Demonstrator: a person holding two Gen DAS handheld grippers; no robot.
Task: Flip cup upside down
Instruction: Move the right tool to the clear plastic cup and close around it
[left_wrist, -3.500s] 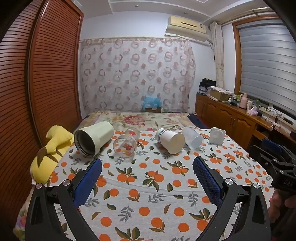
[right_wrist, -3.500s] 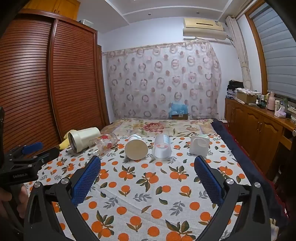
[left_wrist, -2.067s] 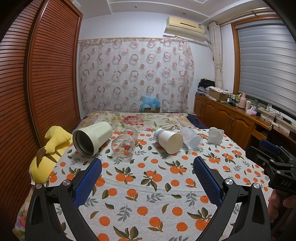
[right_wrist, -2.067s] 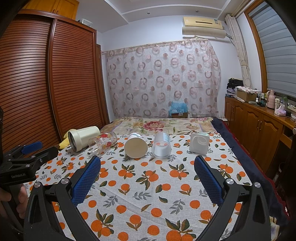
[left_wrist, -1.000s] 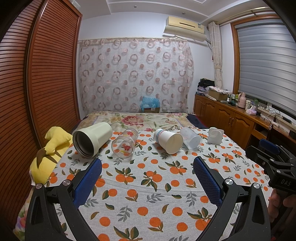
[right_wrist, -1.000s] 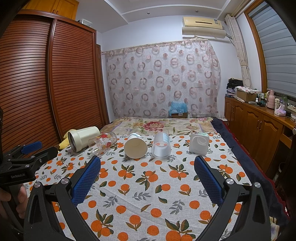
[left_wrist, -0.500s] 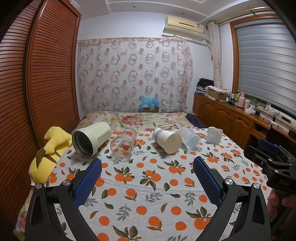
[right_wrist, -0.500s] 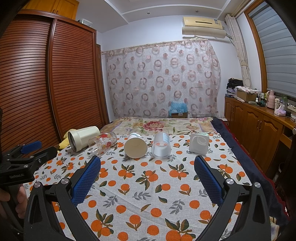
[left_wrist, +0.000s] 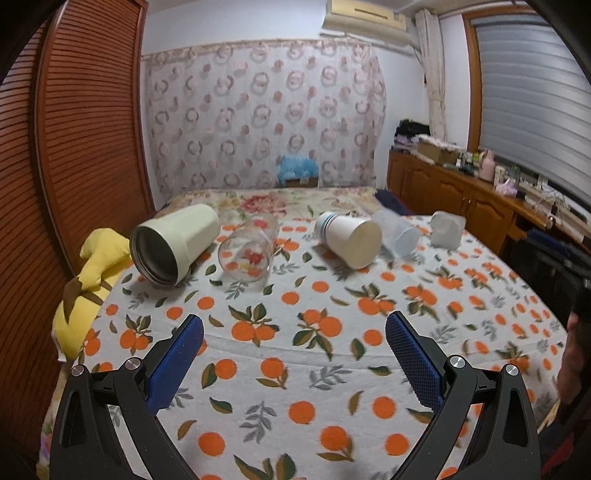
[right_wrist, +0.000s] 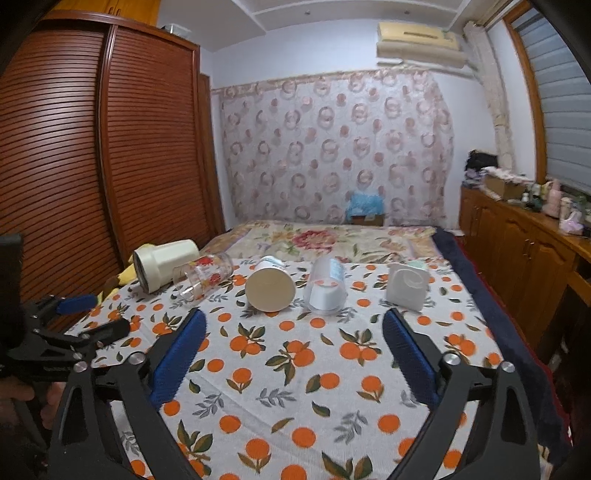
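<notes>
- Five cups lie on their sides in a row across the far part of the orange-print cloth (left_wrist: 295, 369): a large cream insulated tumbler (left_wrist: 173, 242), a clear glass with red flowers (left_wrist: 249, 249), a white paper cup with blue rim stripes (left_wrist: 349, 238), a translucent plastic cup (left_wrist: 397, 234) and a white square-sided plastic cup (left_wrist: 447, 229).
- The task names no particular cup — my guess is that the left gripper (left_wrist: 295, 354) goes for the tumbler, the nearest to it.
- The tumbler lies ahead and to the left of that gripper, well apart from it; its long axis runs diagonally, open mouth toward the camera and leftward, base away.
- The right gripper (right_wrist: 291, 350) faces the paper cup (right_wrist: 269, 286) and the translucent cup (right_wrist: 327, 290), both ahead of it and out of reach.
- Both pairs of blue-padded fingers (left_wrist: 177, 354) stand wide apart with nothing between them.
- Each gripper is held low and roughly level over the near cloth, pointing along the bed.
</notes>
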